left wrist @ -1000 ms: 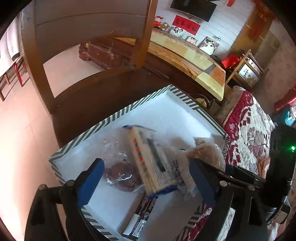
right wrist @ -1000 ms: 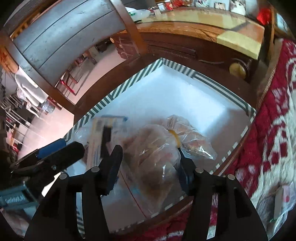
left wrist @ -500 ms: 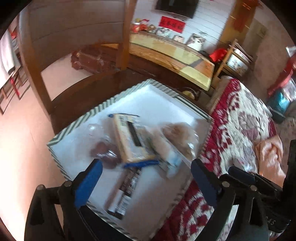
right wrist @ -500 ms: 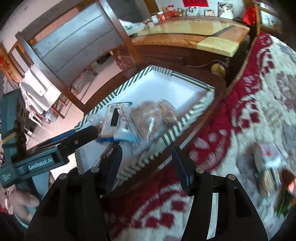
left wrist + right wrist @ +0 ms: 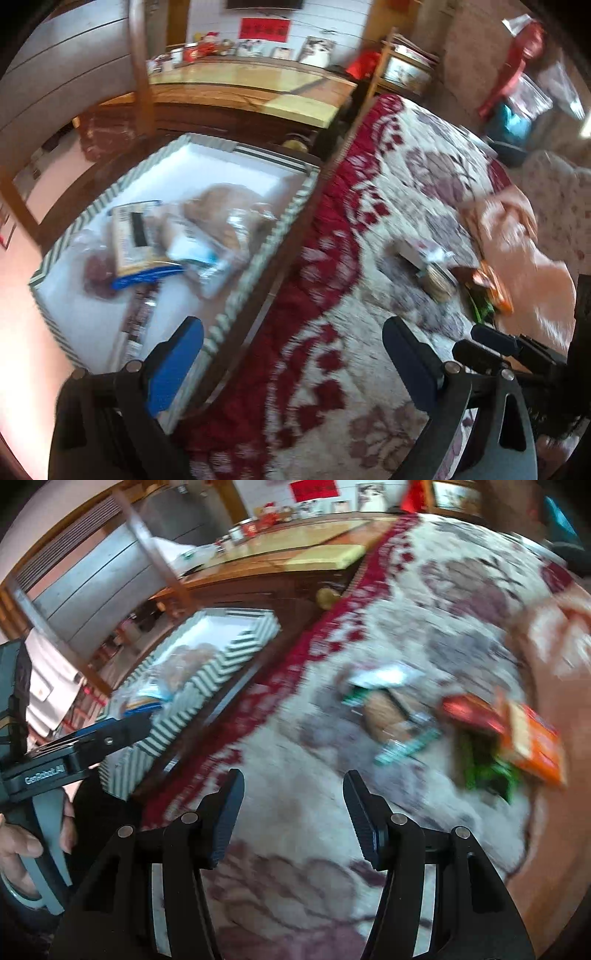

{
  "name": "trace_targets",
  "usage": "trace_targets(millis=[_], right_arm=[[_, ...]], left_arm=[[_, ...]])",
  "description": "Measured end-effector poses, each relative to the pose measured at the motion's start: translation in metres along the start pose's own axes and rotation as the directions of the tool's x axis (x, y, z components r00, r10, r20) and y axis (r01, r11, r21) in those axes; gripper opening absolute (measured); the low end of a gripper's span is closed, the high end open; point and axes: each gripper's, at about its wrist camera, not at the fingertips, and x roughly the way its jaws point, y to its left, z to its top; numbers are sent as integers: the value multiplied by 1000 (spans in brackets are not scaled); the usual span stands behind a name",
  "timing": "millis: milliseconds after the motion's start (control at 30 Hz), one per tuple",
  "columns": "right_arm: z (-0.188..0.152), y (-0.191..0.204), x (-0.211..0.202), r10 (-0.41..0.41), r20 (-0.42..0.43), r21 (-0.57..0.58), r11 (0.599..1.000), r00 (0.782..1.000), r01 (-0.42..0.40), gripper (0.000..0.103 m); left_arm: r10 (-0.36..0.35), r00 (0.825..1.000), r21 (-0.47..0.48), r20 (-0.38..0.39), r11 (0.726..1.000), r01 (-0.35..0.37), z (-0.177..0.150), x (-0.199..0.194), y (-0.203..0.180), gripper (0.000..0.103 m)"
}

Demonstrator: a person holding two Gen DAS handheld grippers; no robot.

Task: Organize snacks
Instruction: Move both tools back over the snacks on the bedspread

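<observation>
A green-and-white striped box (image 5: 258,254) sits on a wooden chair and holds several snacks: a bagged bread (image 5: 221,206), a flat packet with blue edge (image 5: 129,236) and a dark red snack (image 5: 98,271). The box also shows in the right wrist view (image 5: 207,672). Loose snacks lie on the floral quilt: an orange box (image 5: 535,738), a green packet (image 5: 484,768) and a brown wrapped snack (image 5: 388,712). They also show in the left wrist view (image 5: 439,277). My left gripper (image 5: 291,354) is open and empty over the box's near edge. My right gripper (image 5: 293,805) is open and empty above the quilt.
The red-and-white floral quilt (image 5: 369,332) covers the bed to the right of the chair. The chair back (image 5: 140,66) rises behind the box. A wooden cabinet (image 5: 240,92) stands beyond. A peach cloth (image 5: 517,240) lies at the right. My left gripper shows in the right wrist view (image 5: 92,738).
Both grippers have swung right, away from the box toward the quilt. The right gripper let go of the bagged bread, which now lies in the box.
</observation>
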Motion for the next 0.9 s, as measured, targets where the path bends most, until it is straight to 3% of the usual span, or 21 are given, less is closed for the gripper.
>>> trace_targets(millis=[300, 533, 900], right_arm=[[-30, -48, -16, -87, 31, 58, 995, 996, 85, 56], [-38, -64, -16, -76, 99, 80, 994, 992, 69, 56], [-38, -68, -7, -56, 90, 85, 995, 994, 49, 56]], left_arm=[[-28, 1000, 99, 6, 995, 27, -12, 4, -39, 99], [-50, 999, 157, 16, 987, 47, -23, 14, -57, 99], [-96, 994, 171, -48, 980, 103, -31, 36, -64, 99]])
